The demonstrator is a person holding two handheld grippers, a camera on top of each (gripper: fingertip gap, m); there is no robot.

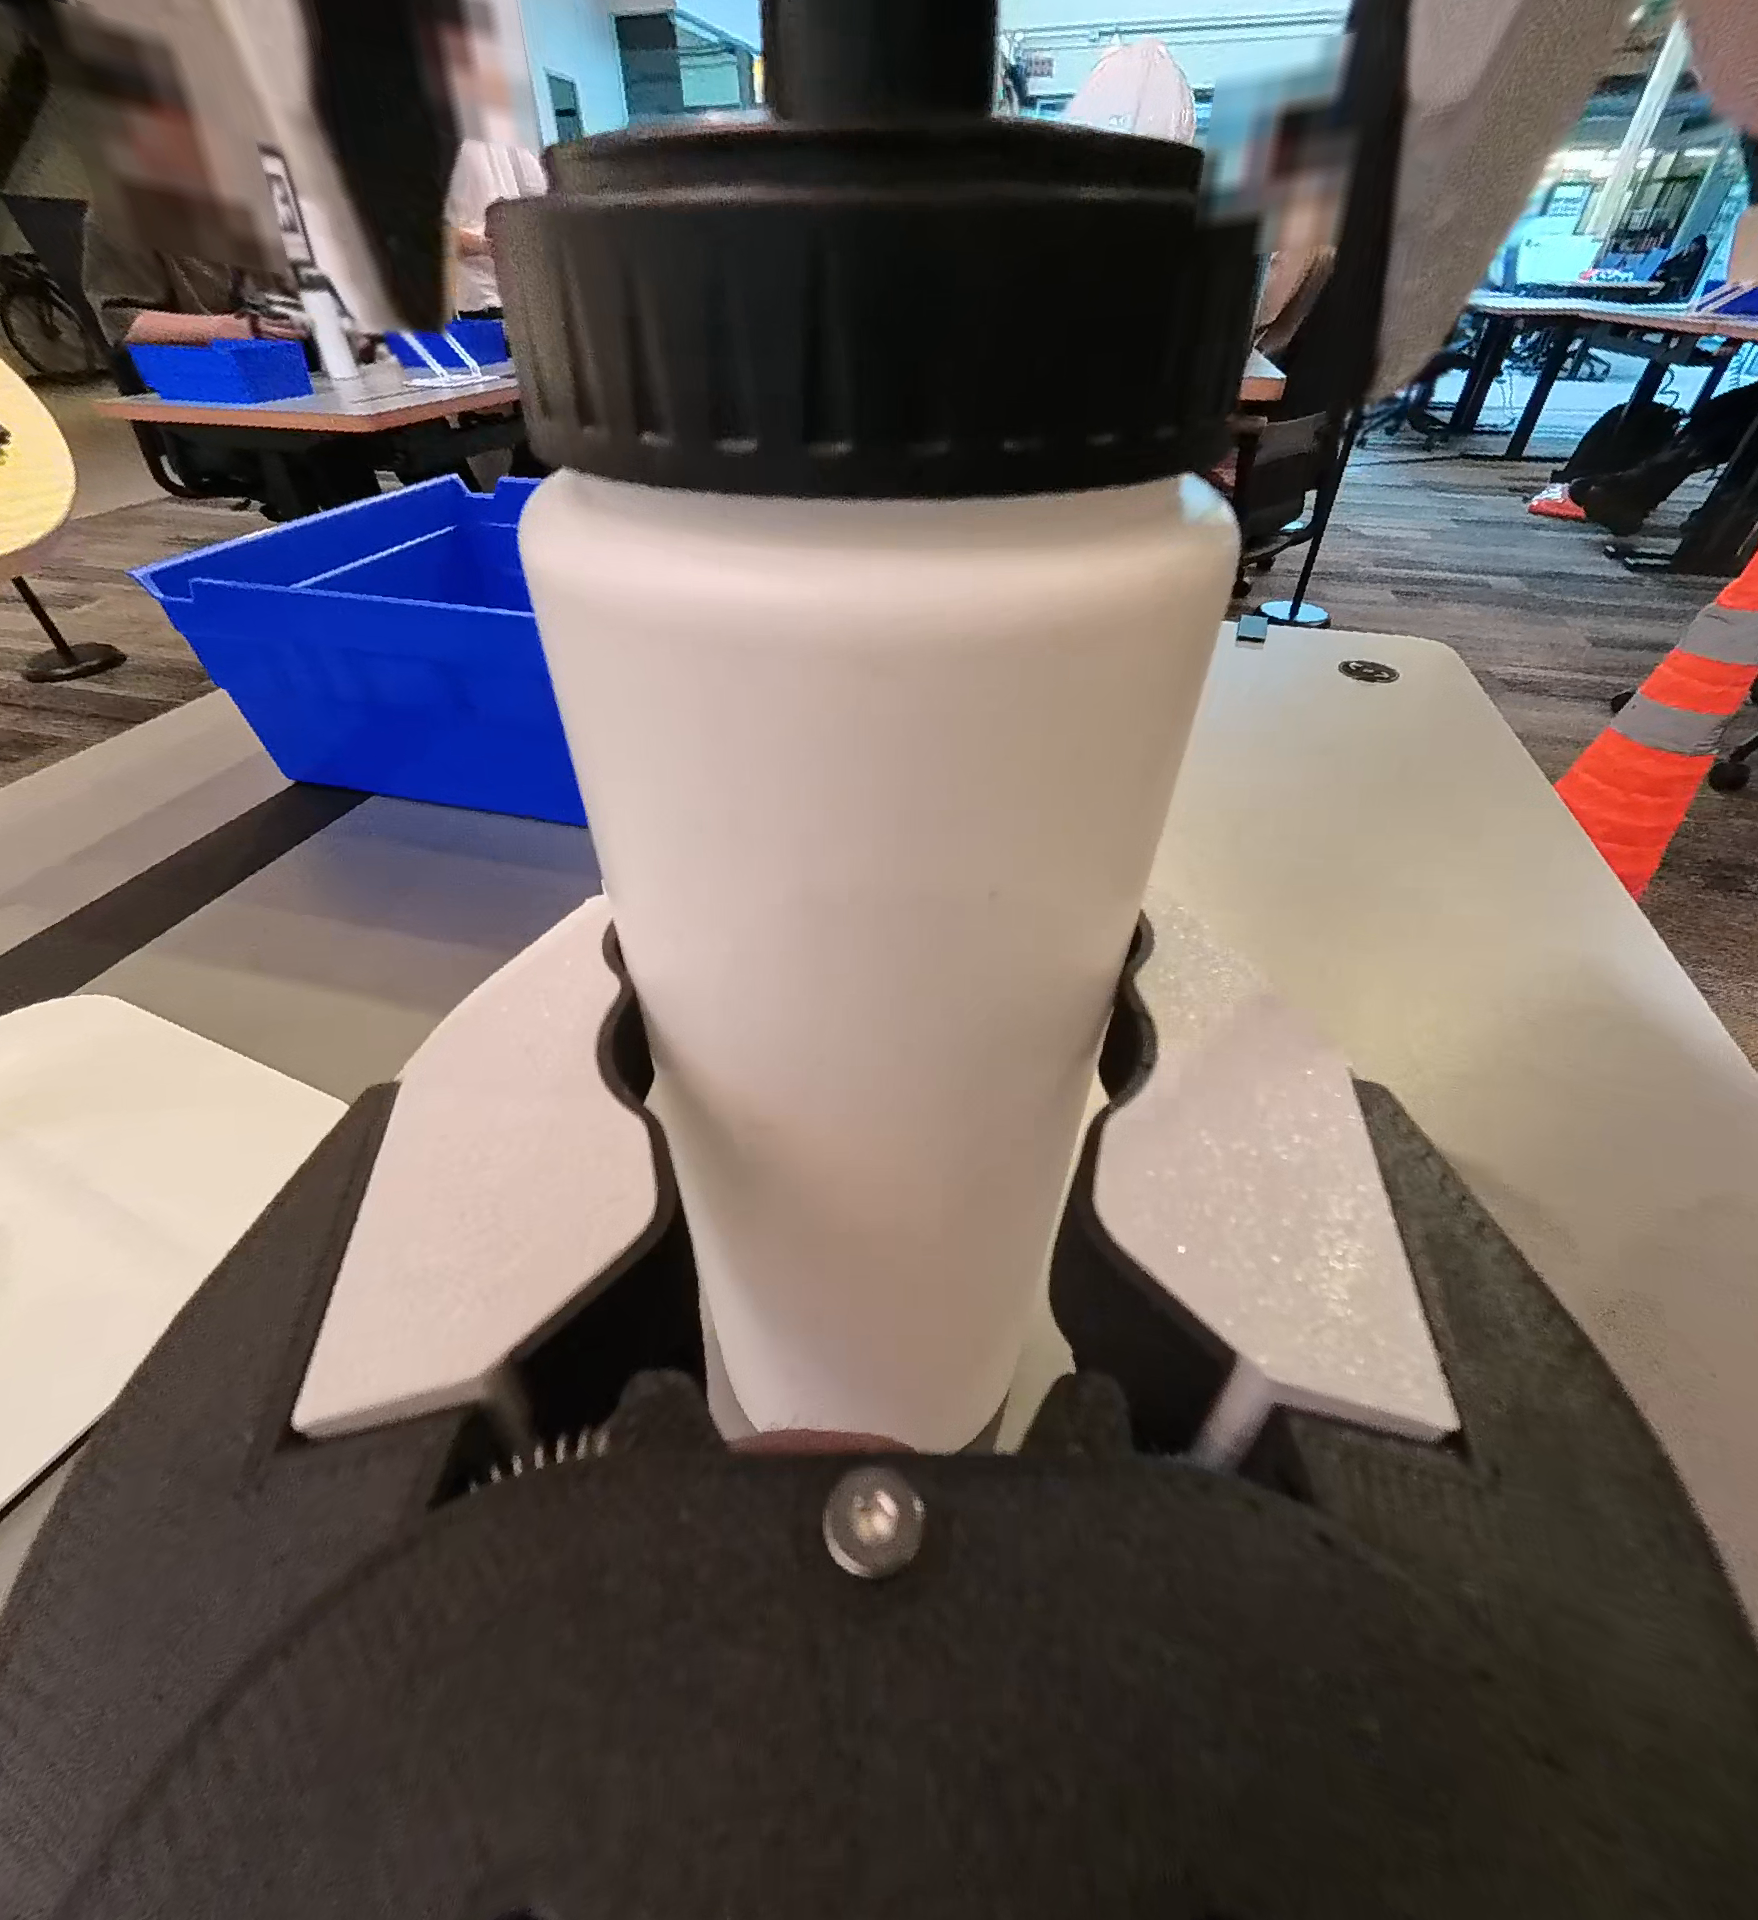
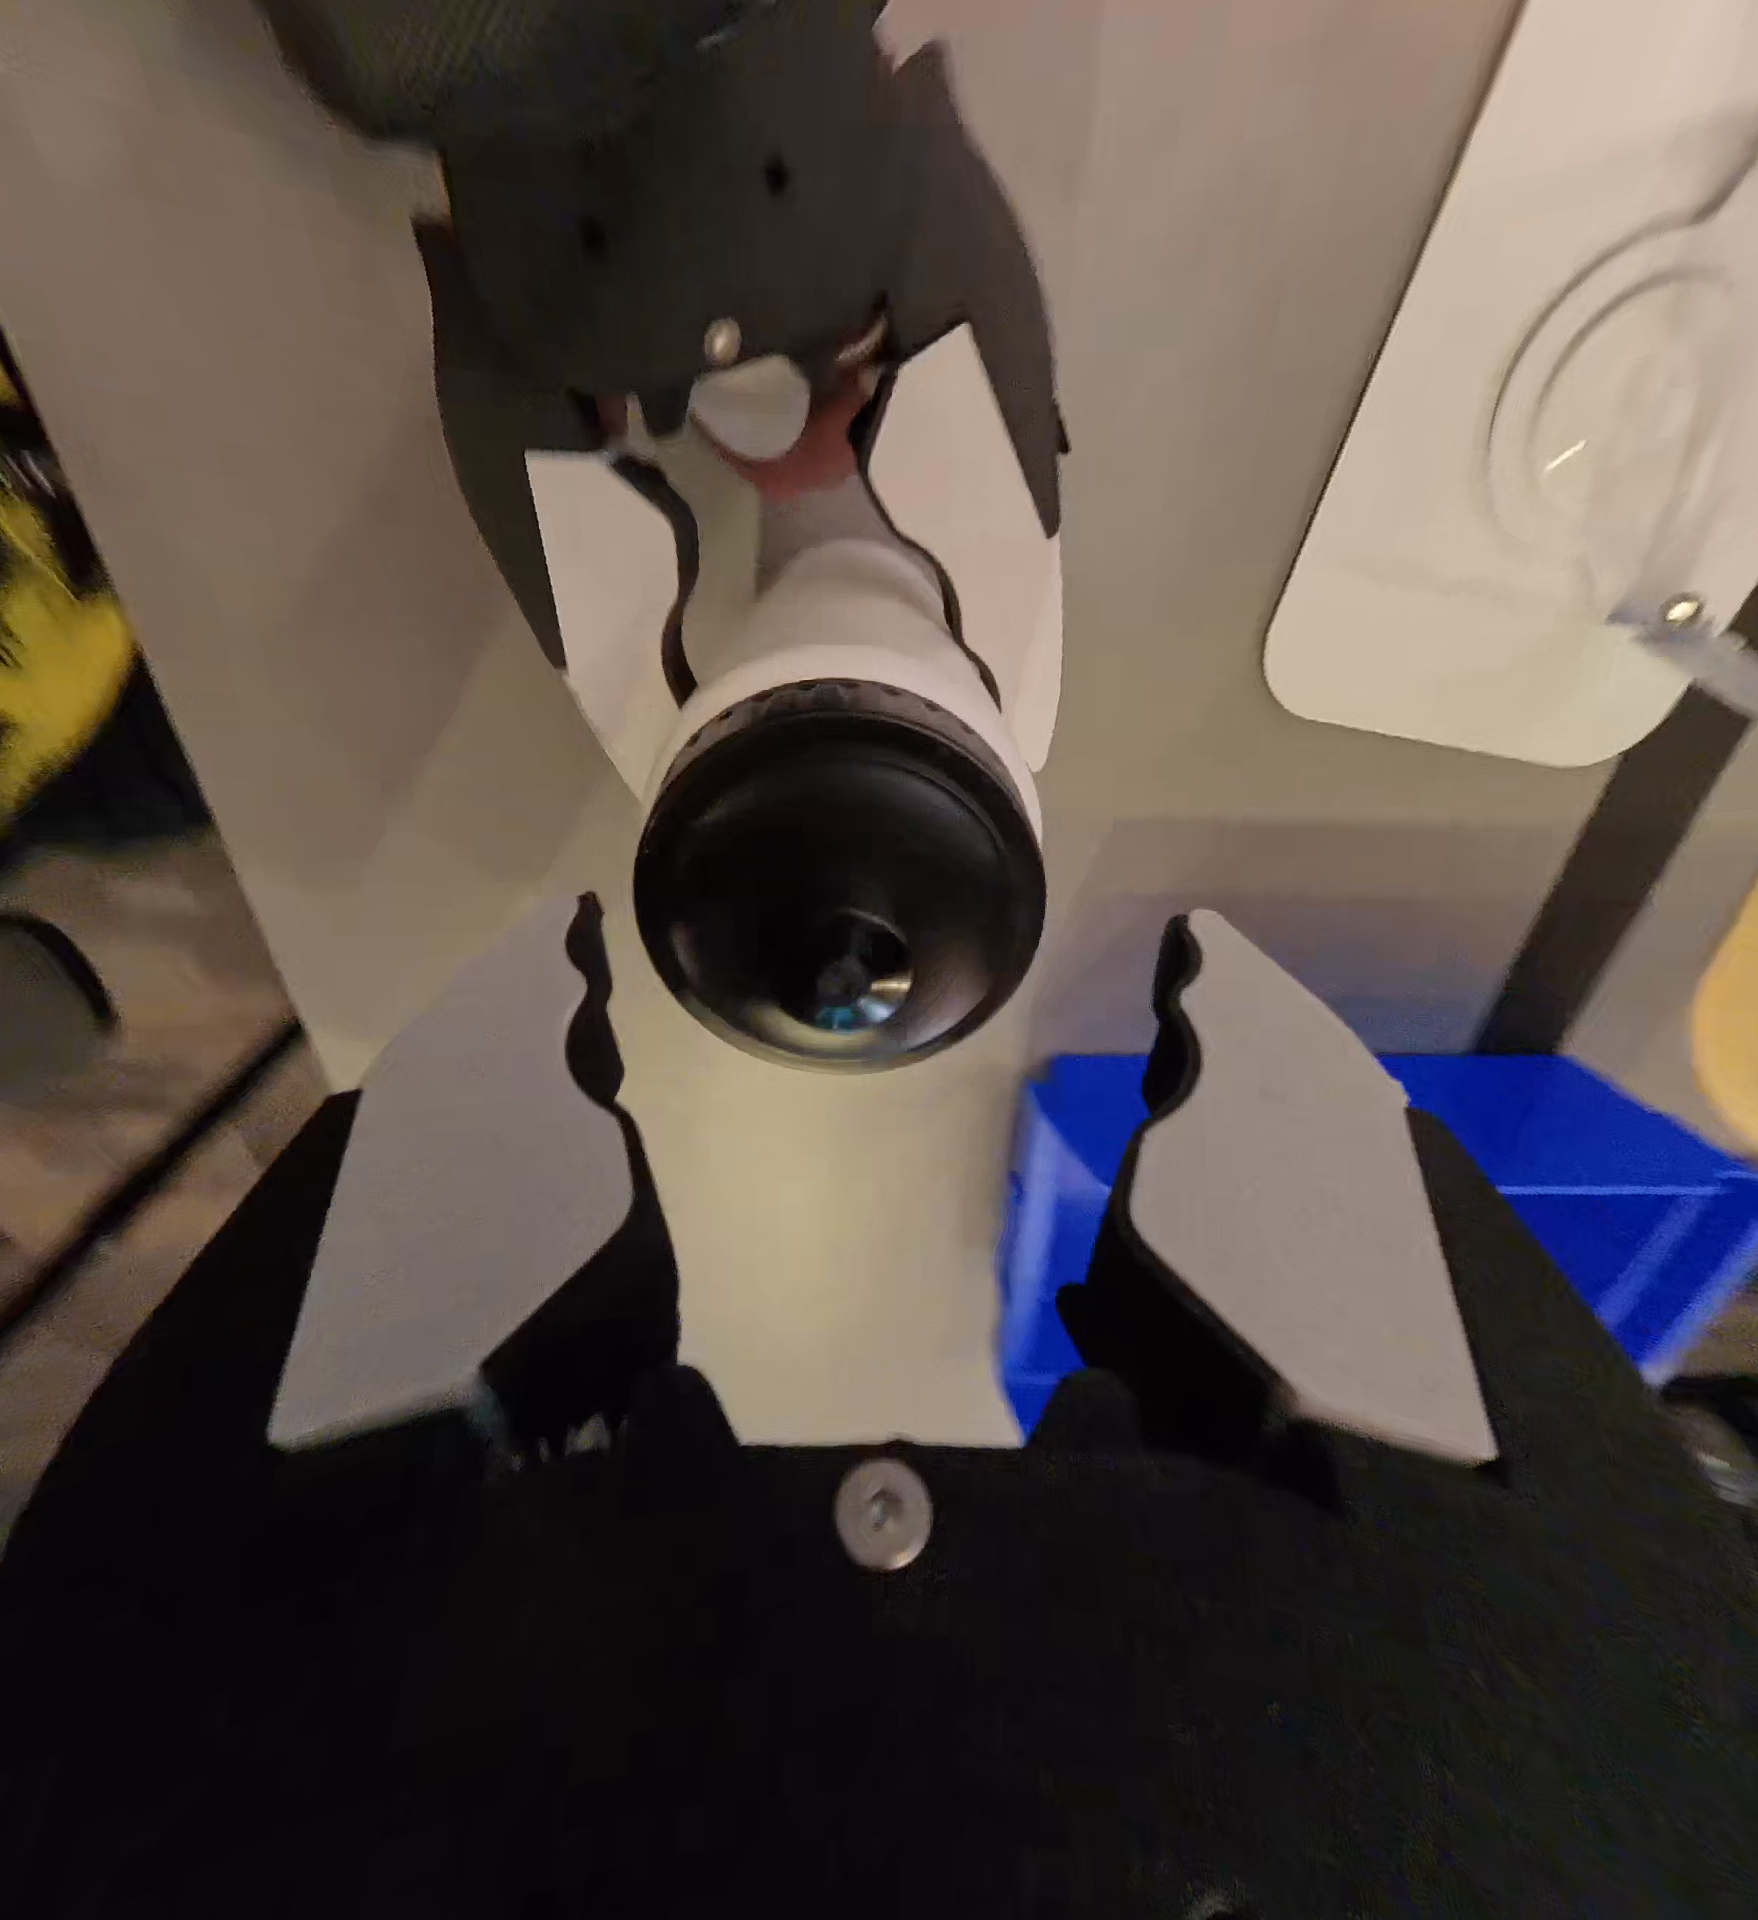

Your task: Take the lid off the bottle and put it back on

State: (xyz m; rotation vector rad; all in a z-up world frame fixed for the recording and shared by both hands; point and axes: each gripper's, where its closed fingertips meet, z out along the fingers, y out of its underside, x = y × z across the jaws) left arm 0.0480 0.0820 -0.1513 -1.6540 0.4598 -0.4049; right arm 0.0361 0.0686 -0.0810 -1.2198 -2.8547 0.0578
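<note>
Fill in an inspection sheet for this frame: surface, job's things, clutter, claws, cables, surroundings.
Surface: pale table, bare where visible.
Job's things: white bottle, black lid on it.
Clutter: blue bin; clear stand on a white pad.
Claws: left claw shut on bottle; right claw open above lid, not touching.
Cables: nothing seen.
Surroundings: orange cone, desks, people behind.

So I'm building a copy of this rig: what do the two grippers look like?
Both match. The left gripper and right gripper have rough black bodies, flat white finger plates with wavy black inner edges, and a silver screw at the centre. No cables show.
</note>
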